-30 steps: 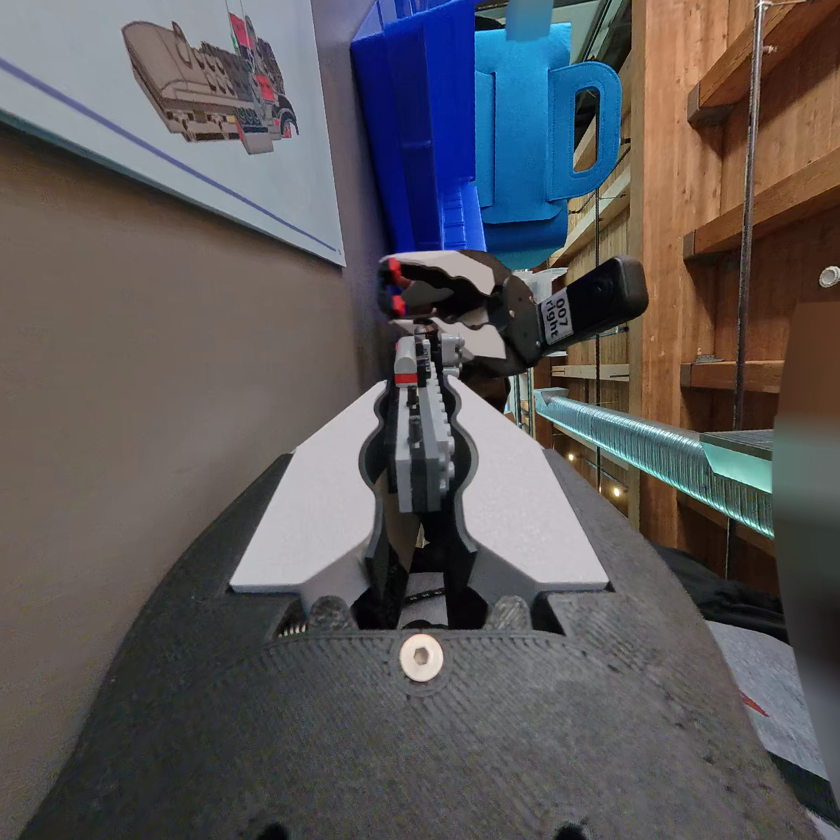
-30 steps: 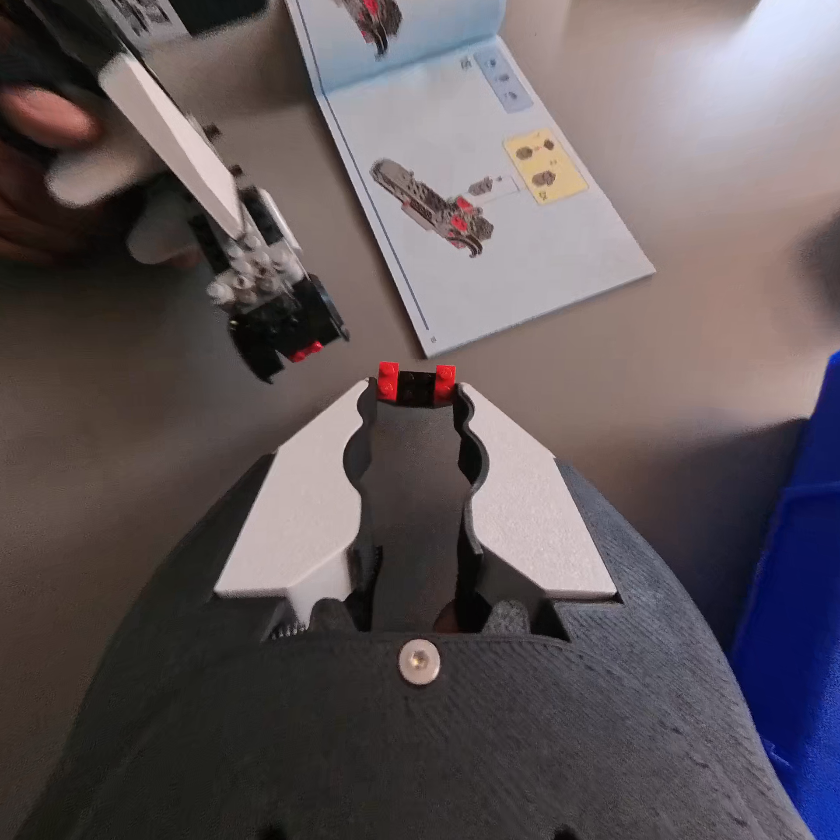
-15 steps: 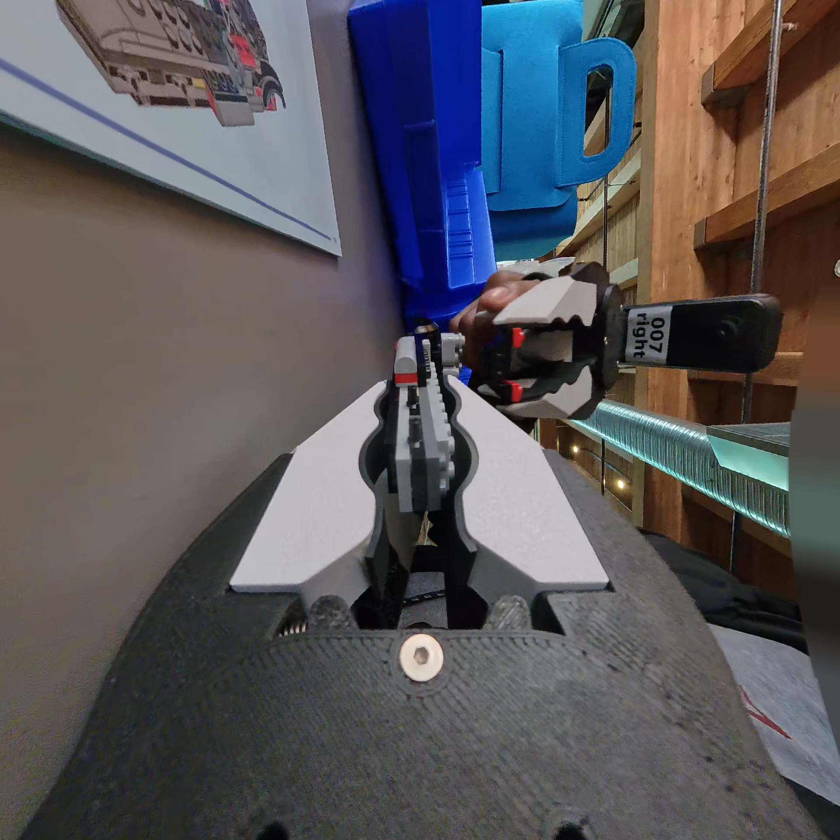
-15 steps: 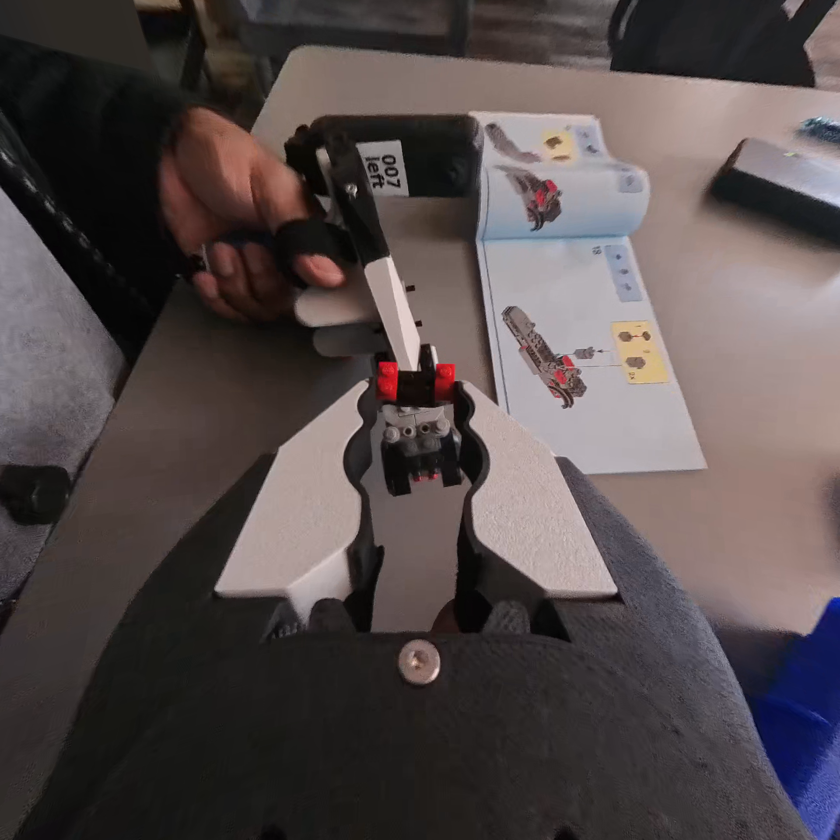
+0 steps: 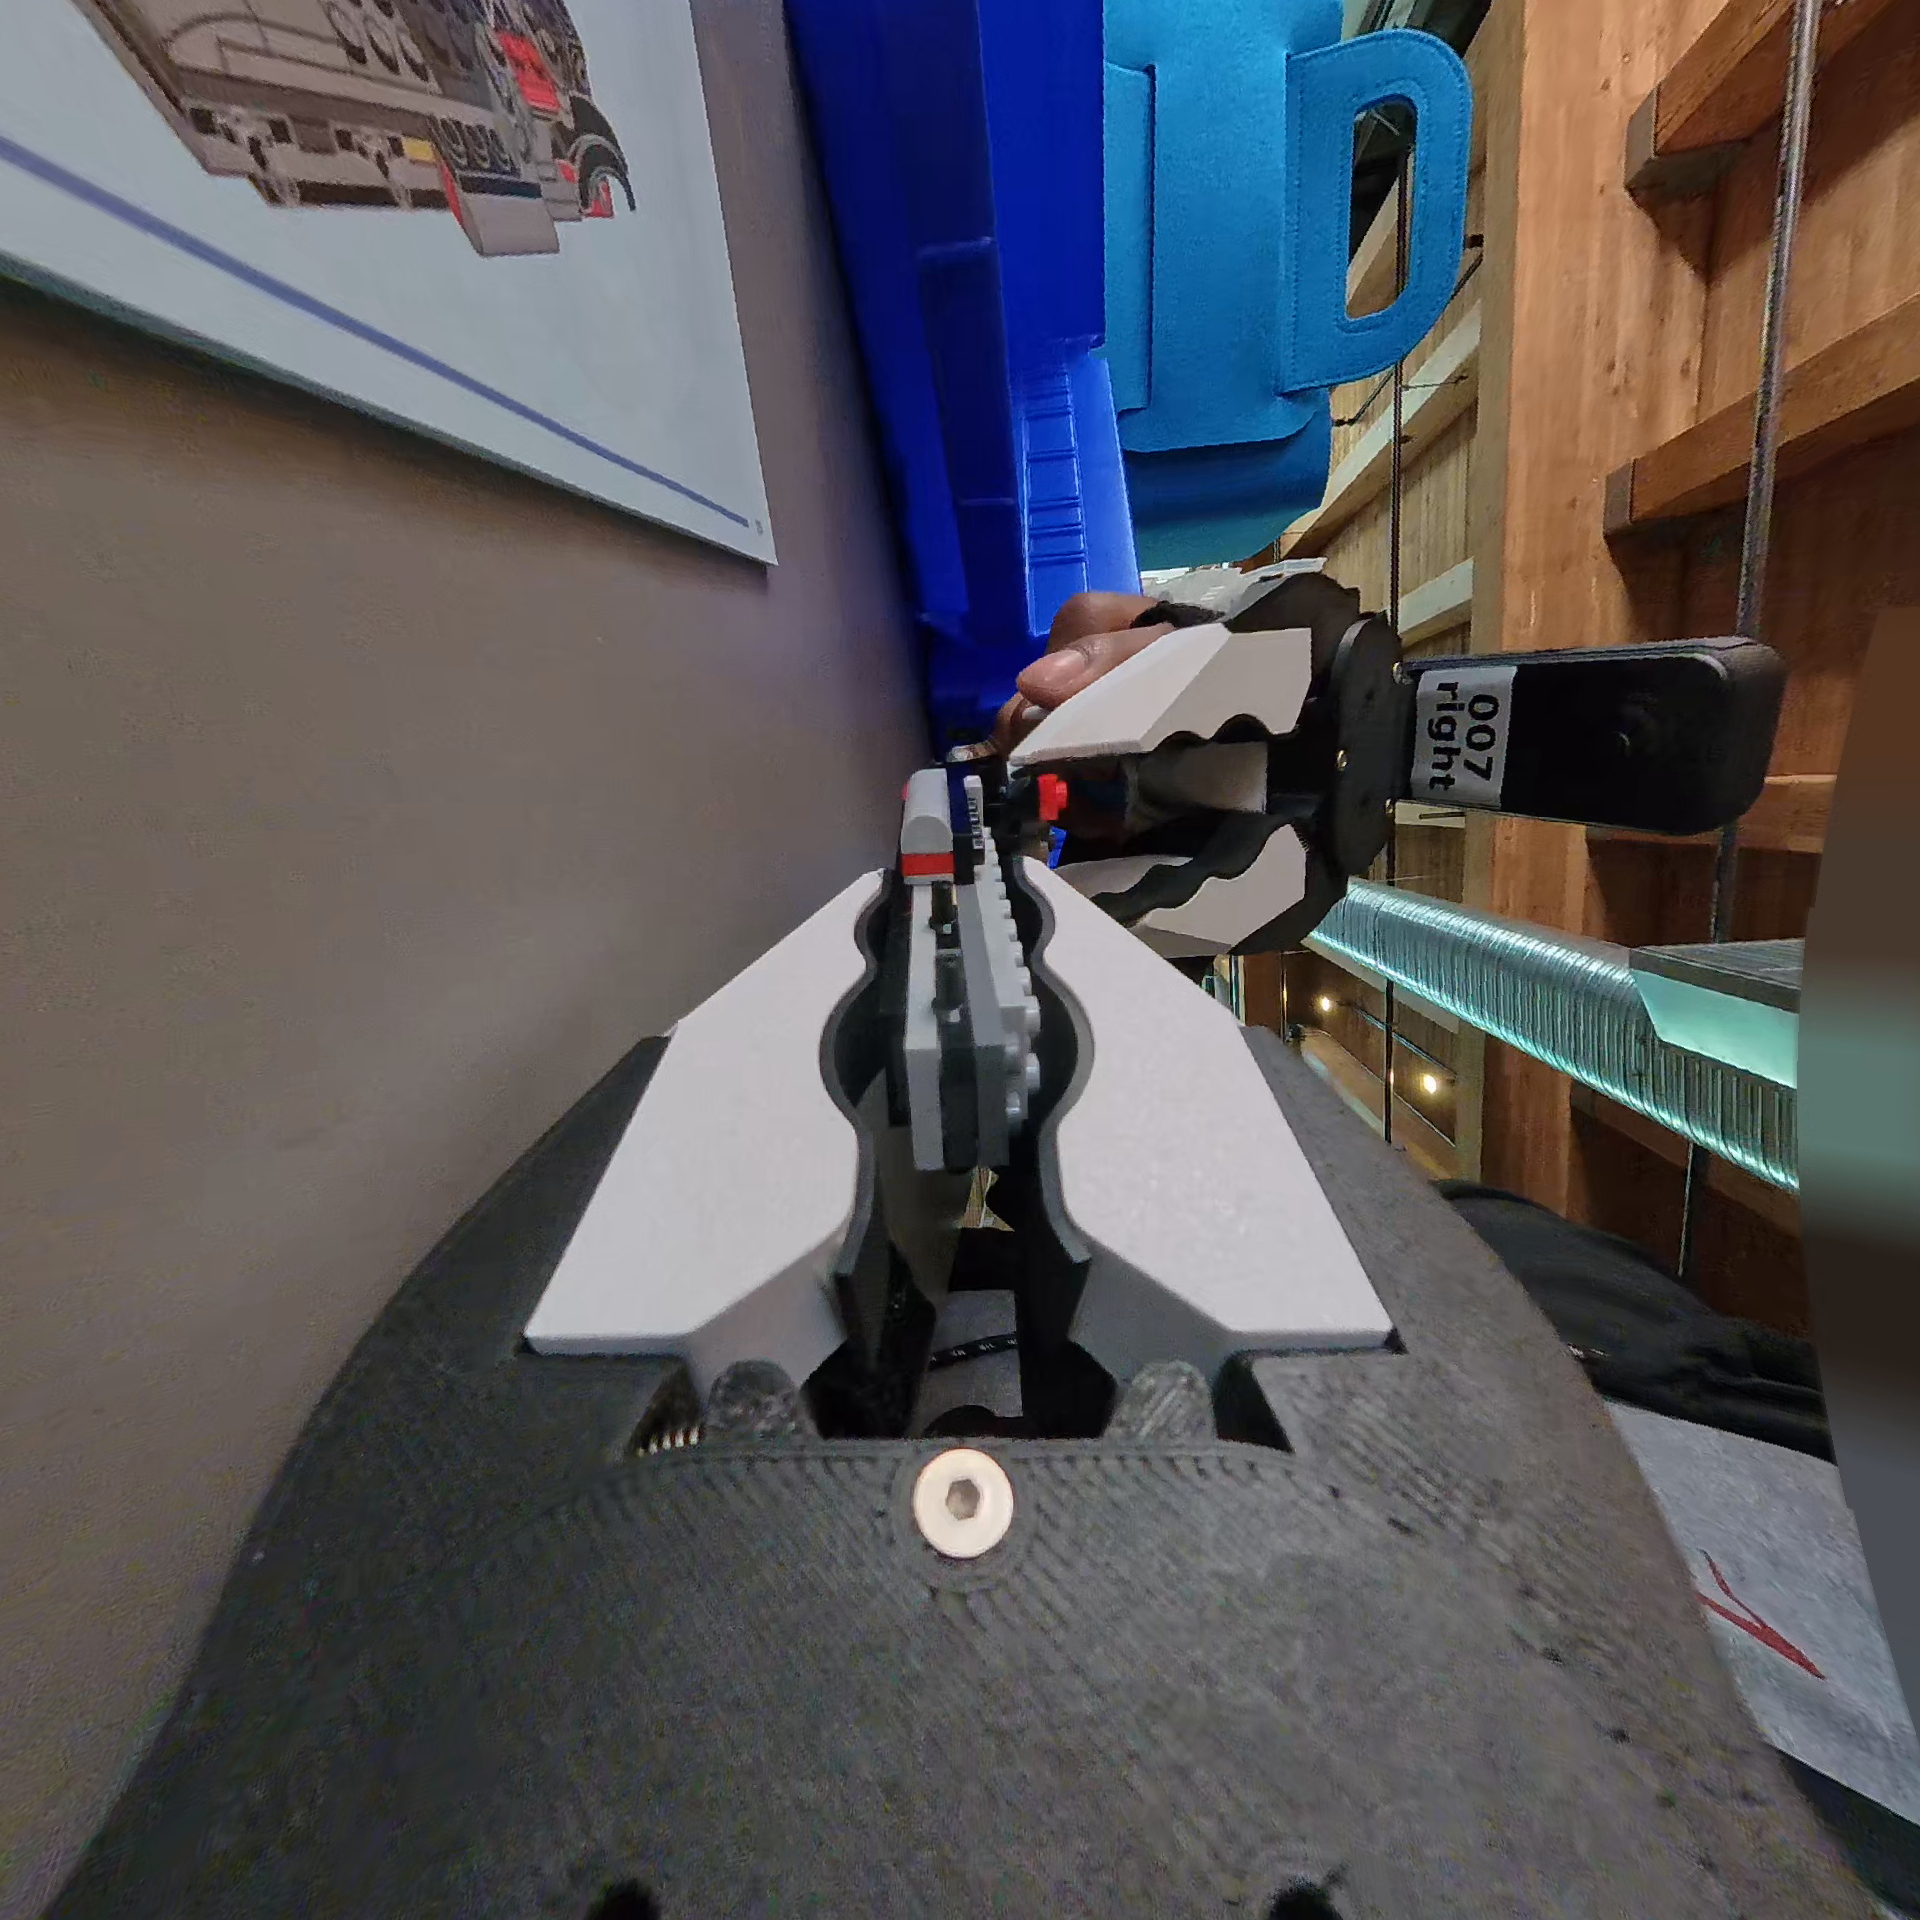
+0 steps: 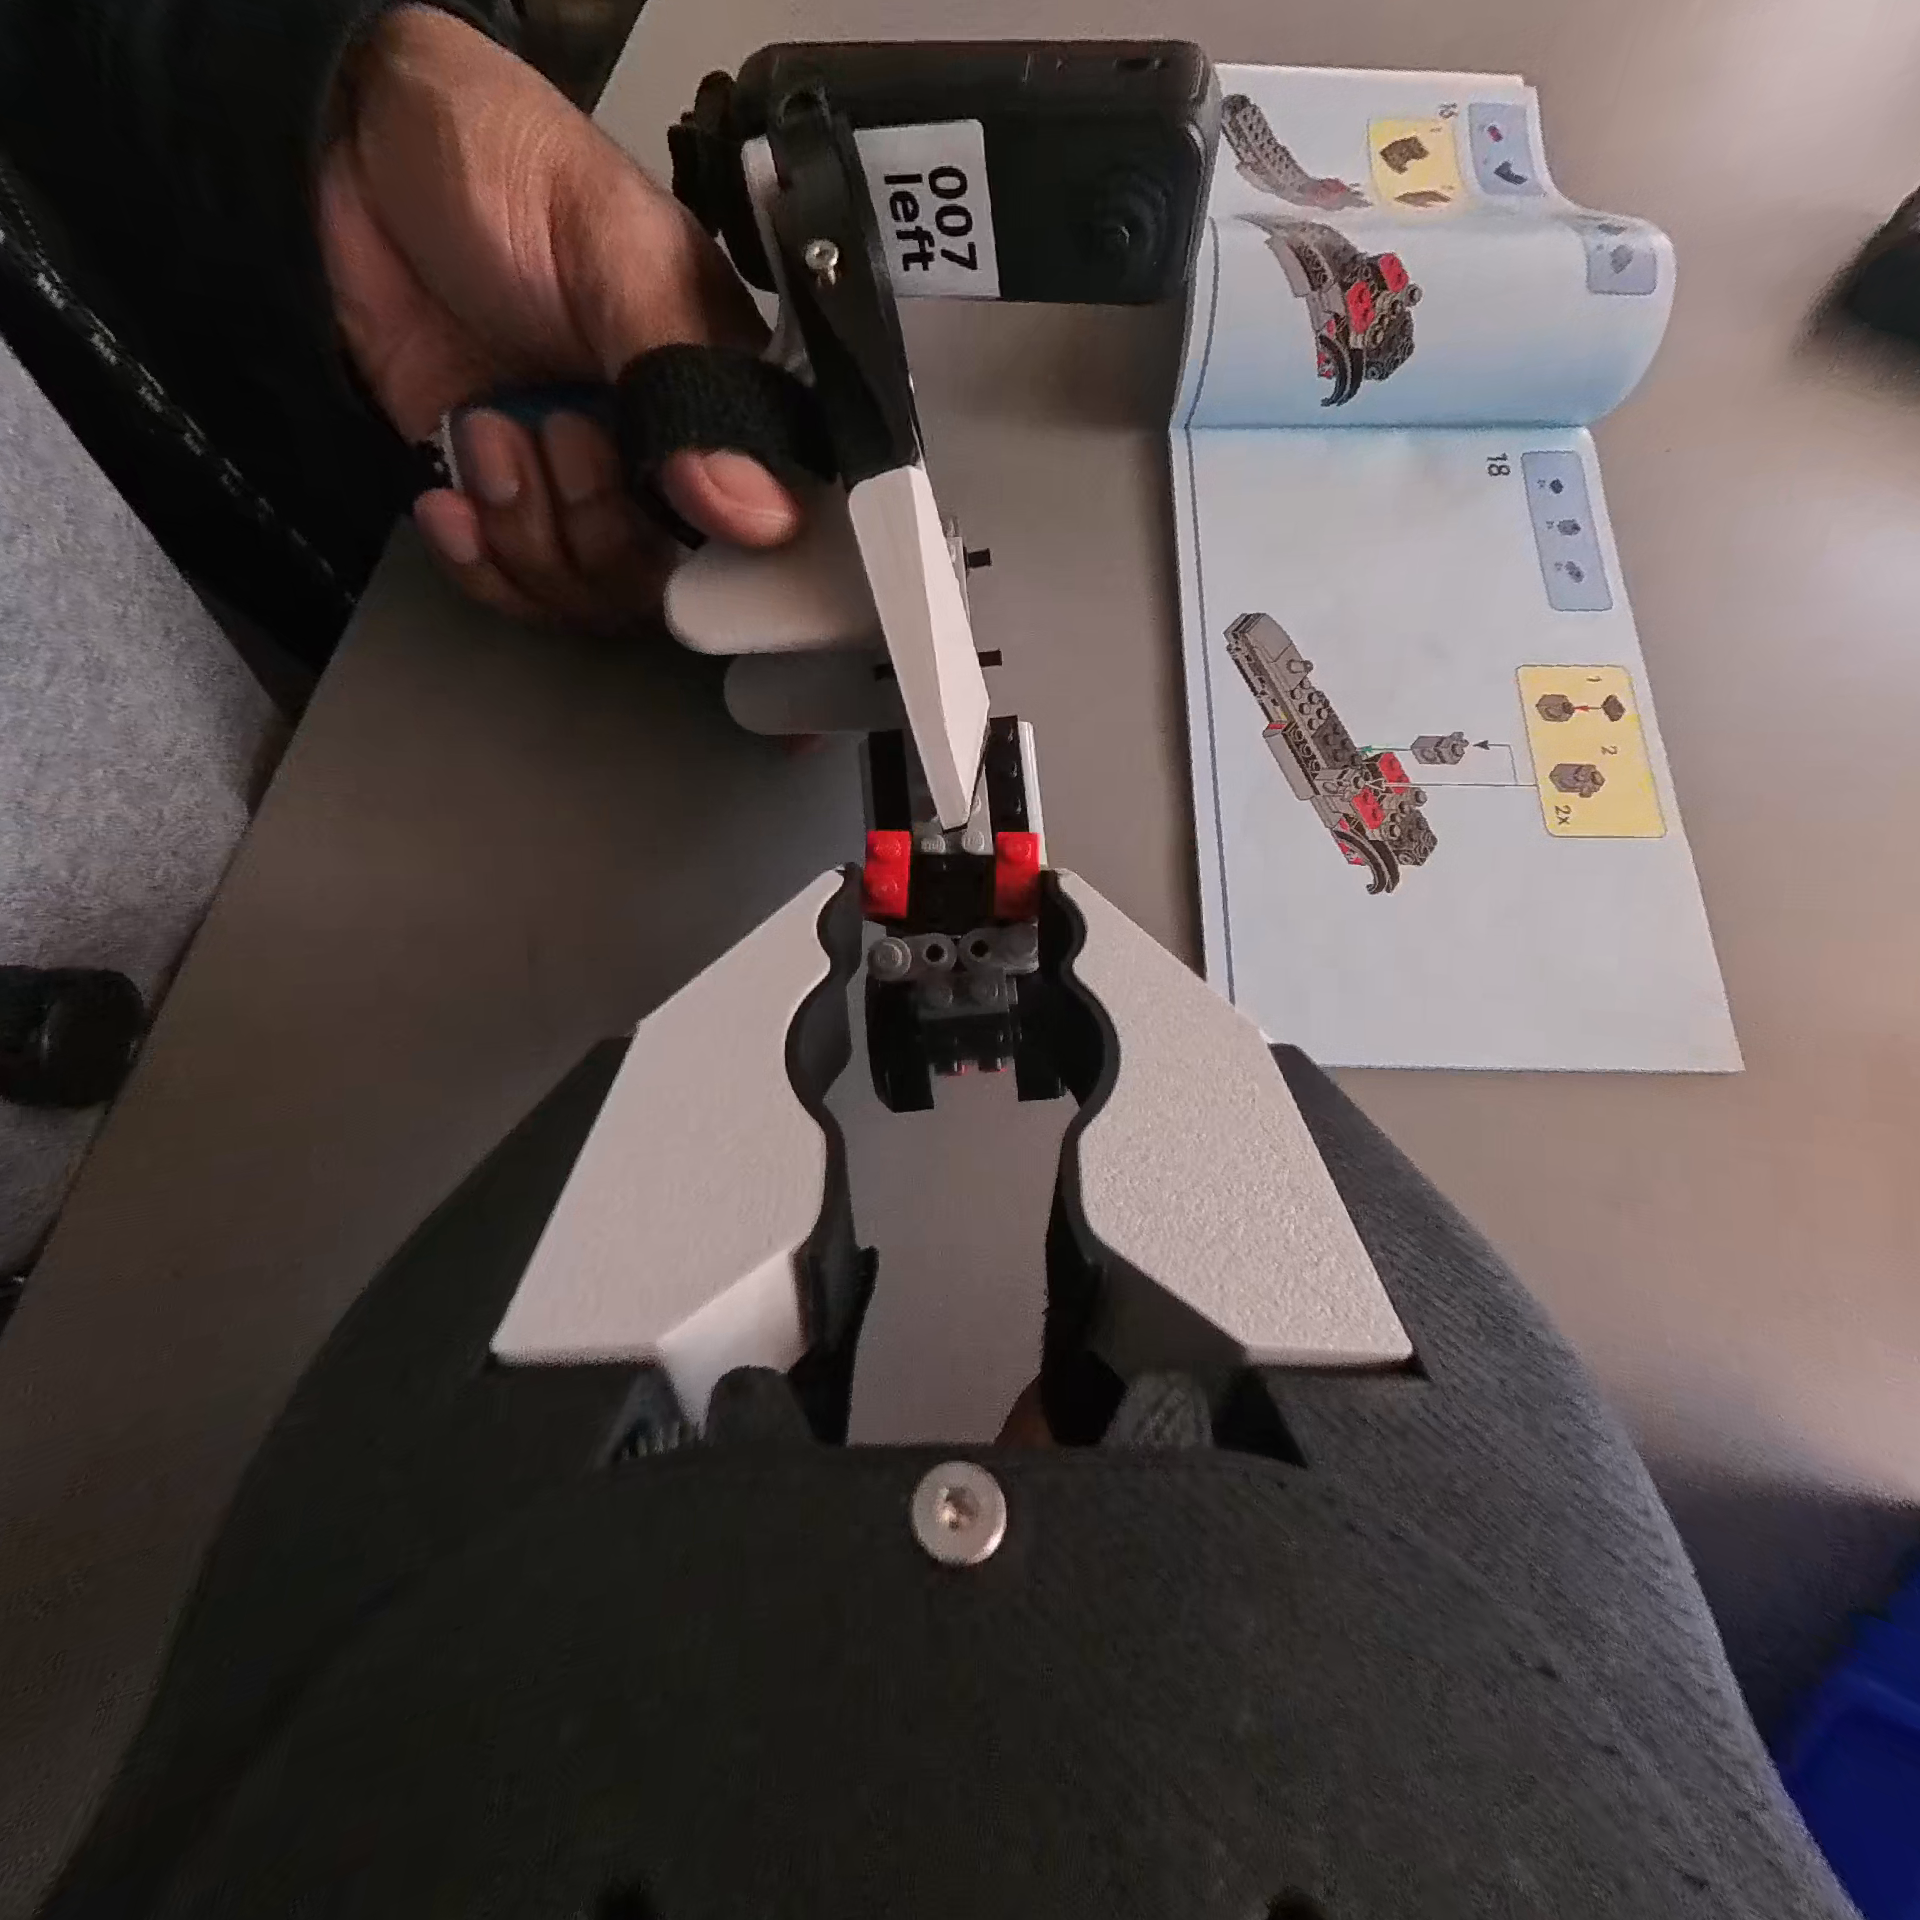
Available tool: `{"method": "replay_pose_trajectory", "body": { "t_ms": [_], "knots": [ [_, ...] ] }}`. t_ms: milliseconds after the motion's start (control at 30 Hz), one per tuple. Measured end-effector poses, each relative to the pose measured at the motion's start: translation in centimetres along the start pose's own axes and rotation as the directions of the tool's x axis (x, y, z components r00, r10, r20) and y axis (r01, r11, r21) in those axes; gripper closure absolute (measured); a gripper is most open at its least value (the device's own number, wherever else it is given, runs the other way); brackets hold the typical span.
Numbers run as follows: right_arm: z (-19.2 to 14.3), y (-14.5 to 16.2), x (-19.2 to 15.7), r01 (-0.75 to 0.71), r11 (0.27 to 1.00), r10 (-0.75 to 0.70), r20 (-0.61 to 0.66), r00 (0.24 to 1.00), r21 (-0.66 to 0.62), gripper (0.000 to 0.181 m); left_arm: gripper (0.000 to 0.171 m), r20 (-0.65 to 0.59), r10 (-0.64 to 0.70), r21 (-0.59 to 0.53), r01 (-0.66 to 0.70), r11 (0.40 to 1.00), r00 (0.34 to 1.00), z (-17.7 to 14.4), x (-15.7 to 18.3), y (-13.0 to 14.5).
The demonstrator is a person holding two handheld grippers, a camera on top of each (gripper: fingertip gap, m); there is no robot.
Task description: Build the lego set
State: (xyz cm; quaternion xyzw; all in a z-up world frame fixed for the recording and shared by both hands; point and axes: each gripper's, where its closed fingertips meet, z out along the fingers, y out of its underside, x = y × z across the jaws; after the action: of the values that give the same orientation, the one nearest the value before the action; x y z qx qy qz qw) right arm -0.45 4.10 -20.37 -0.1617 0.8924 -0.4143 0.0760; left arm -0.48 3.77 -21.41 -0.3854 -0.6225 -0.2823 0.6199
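My left gripper (image 5: 961, 883) is shut on the long grey lego model (image 5: 966, 1039), which stands edge-on between its fingers. My right gripper (image 6: 951, 894) is shut on a black piece with red bricks (image 6: 883, 873) on either side. This piece touches the front end of the model (image 6: 940, 997), whose grey studs and black underside sit between my right fingers. In the left wrist view the right gripper (image 5: 1044, 810) comes in from the right, its red brick (image 5: 1049, 795) at the model's tip. The left gripper's fingers (image 6: 925, 644) reach down from above.
The open instruction booklet (image 6: 1403, 623) lies on the grey table (image 6: 520, 831) to the right; it also shows in the left wrist view (image 5: 468, 260). A blue bin (image 5: 935, 312) stands beyond. A hand (image 6: 499, 291) holds the left gripper. A dark object (image 6: 1881, 270) lies at the far right.
My right gripper has brought the red-and-black piece from apart to the model's front end and now holds it against it. The left gripper keeps its grip on the model.
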Motion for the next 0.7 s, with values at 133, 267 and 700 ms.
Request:
{"method": "replay_pose_trajectory", "body": {
  "t_ms": [133,267,700],
  "knots": [
    [0.0,0.1,0.0,-0.003,1.0,0.003,0.008,1.0,-0.002,0.145,0.152,0.001,0.0,-0.002,0.0,1.0,1.0,0.0,0.0,0.1],
    [0.0,0.2,0.0,-0.009,1.0,0.009,0.008,1.0,-0.001,0.143,0.152,0.001,0.0,-0.003,0.0,1.0,1.0,0.0,0.0,0.1],
    [-1.5,1.3,0.0,-0.128,0.979,0.144,-0.092,0.985,0.156,0.109,0.151,-0.057,-0.055,0.008,0.056,0.998,0.997,-0.7,0.5,-0.3]
  ]
}}
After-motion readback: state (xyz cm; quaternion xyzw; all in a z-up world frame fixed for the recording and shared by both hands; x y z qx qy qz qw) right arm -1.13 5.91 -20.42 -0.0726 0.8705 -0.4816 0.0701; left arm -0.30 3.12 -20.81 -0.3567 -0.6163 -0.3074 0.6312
